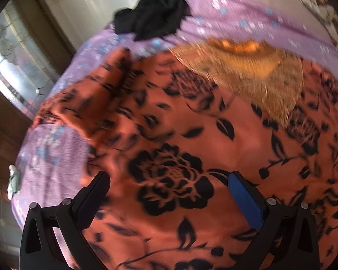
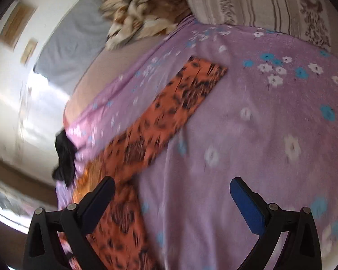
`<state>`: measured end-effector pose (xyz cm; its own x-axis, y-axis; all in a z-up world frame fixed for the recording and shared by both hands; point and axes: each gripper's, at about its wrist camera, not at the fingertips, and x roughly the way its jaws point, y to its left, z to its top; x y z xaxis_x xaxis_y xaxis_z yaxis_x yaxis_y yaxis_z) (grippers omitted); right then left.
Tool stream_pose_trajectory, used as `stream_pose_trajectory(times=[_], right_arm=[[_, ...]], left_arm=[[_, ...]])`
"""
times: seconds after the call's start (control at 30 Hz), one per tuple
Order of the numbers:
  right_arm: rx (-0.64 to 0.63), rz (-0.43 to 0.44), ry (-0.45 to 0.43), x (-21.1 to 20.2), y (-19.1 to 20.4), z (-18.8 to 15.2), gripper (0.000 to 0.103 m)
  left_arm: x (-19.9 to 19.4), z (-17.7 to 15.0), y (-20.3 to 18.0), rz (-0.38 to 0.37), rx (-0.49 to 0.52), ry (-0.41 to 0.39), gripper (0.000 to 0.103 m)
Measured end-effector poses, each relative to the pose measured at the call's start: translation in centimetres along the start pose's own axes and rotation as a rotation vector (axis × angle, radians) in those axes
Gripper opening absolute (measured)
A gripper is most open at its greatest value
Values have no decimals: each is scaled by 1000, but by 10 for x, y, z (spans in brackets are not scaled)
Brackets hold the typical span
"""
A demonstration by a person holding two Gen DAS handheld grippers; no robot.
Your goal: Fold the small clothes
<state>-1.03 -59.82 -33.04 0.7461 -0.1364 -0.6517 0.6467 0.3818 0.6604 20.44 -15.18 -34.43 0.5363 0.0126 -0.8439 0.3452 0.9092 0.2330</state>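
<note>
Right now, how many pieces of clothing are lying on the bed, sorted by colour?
Orange with black flowers: 1, the orange floral garment, spread out
Black: 1, the black garment, crumpled
Golden-tan: 1, the golden-tan piece, too blurred to tell apart from the floral one
Total: 3

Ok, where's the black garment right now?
The black garment lies bunched at the far edge of the purple bedsheet, top centre in the left wrist view, beyond the orange floral garment. In the right wrist view it sits at the left.

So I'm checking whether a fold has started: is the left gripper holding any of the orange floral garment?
No, the left gripper hangs open above the orange floral garment, with nothing between its fingers.
</note>
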Motion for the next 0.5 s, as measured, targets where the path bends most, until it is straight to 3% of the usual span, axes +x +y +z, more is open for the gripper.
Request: stream_pose_trajectory(times=[0.1, 0.17, 0.3, 0.43, 0.5], right_arm=[[77, 36, -45, 24, -14, 37, 99], [142, 29, -54, 47, -23, 58, 84], [272, -50, -75, 89, -41, 94, 77], [250, -146, -116, 110, -31, 124, 68], [230, -198, -138, 119, -26, 132, 57]], left_arm=[[3, 4, 0, -31, -22, -20, 103], [7, 3, 2, -56, -44, -24, 103], [16, 5, 10, -97, -133, -20, 103], [21, 7, 4, -63, -146, -24, 103], [22, 5, 3, -57, -149, -18, 103]])
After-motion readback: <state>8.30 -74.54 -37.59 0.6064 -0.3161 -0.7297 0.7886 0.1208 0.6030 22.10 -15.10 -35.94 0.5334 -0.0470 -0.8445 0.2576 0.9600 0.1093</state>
